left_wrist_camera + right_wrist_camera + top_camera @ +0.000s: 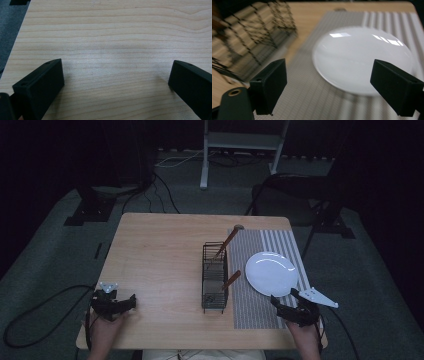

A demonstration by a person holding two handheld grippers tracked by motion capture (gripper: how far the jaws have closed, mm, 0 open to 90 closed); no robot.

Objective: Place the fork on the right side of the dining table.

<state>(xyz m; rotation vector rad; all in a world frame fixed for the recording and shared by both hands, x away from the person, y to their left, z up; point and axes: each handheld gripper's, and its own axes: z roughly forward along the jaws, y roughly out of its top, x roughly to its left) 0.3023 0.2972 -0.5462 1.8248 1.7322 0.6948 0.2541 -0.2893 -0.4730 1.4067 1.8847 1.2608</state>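
A white plate (271,272) lies on a grey striped placemat (250,305) on the right half of the wooden table (160,250). Left of it stands a black wire rack (214,277) with two wooden-handled utensils (226,243) leaning in it. My right gripper (284,300) hovers at the mat's near edge just short of the plate, open; its view shows the plate (362,58) between and beyond the two jaws, with the rack (249,37) blurred at left. My left gripper (131,301) rests at the table's near left, open over bare wood (112,50).
The table's near edge is close under both hands. A white metal stand (240,145) and cables (160,190) sit on the dark floor beyond the table. Bare wood stretches between the left gripper and the rack.
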